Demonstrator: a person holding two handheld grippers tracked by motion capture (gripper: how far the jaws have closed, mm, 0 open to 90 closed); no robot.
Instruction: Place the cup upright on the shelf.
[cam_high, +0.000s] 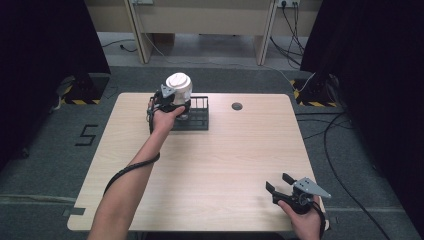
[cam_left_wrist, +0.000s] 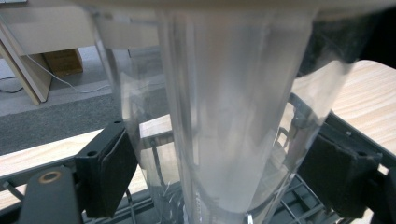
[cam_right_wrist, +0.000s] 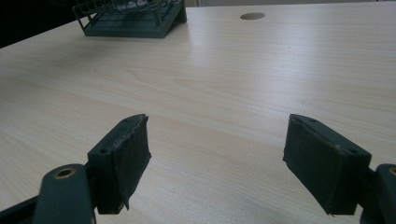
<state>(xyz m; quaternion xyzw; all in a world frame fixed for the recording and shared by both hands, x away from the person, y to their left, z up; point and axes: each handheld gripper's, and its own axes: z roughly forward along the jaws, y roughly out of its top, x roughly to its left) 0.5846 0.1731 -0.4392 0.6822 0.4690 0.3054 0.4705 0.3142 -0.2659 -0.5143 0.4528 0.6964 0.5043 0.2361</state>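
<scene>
A tall clear plastic cup (cam_high: 178, 85) stands upright in my left gripper (cam_high: 172, 101), just over the left part of a black wire rack (cam_high: 199, 119) at the table's far side. In the left gripper view the cup (cam_left_wrist: 233, 116) widens upward, and both black pads (cam_left_wrist: 112, 168) press on its sides, so my left gripper (cam_left_wrist: 219, 163) is shut on it. The cup's base sits low among the rack's wires (cam_left_wrist: 299, 203). My right gripper (cam_high: 278, 183) rests near the front right corner, open with nothing between its jaws (cam_right_wrist: 217, 158).
The light wooden table (cam_high: 215, 160) has a round cable hole (cam_high: 237, 106) right of the rack. In the right gripper view, the rack (cam_right_wrist: 130, 18) and the hole (cam_right_wrist: 252, 16) lie far ahead. Black curtains flank the table and cables run on the floor at right.
</scene>
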